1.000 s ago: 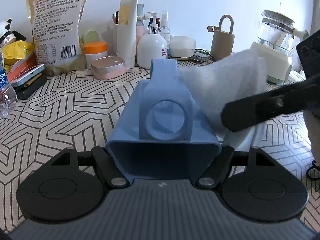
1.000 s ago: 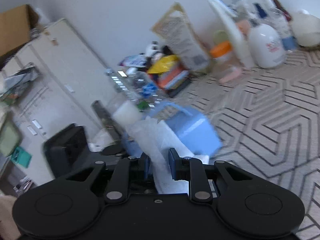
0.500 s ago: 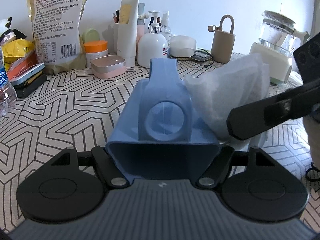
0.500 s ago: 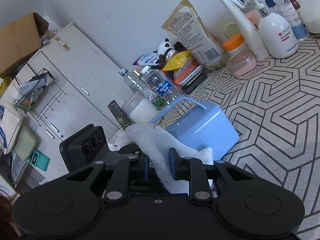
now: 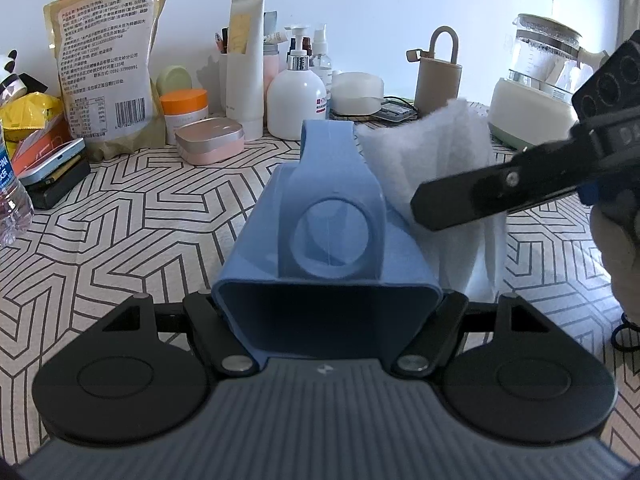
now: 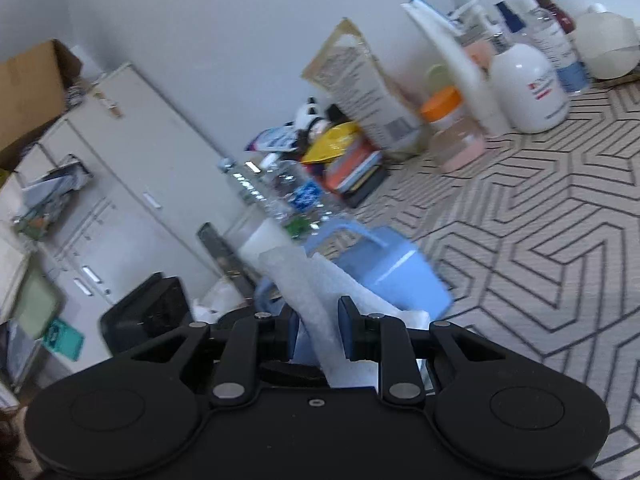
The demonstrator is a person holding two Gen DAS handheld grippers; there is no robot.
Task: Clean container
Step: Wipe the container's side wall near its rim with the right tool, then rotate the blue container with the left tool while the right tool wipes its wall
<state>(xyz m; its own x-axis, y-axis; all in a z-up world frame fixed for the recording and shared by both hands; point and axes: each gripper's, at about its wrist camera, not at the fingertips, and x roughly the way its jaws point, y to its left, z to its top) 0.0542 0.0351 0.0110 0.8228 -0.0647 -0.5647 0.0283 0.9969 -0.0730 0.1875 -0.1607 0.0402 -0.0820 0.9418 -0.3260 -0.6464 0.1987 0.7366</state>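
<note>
Blue container (image 5: 326, 248), on its side, clamped in left gripper (image 5: 326, 320).
Right gripper (image 6: 318, 334) clamped on white cloth (image 5: 436, 168) beside its right edge; open tablecloth (image 5: 132, 232) left.

Left wrist view close behind blue container (image 5: 326, 240), facing wall clutter, right wrist view sideways, tilted, sharing container (image 6: 394, 276)

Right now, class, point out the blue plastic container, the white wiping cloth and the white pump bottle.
blue plastic container (image 5: 400, 248): left wrist view, its sloping upper wall.
white wiping cloth (image 5: 436, 152): left wrist view, its raised upper part.
white pump bottle (image 5: 296, 104): left wrist view, its round body.
</note>
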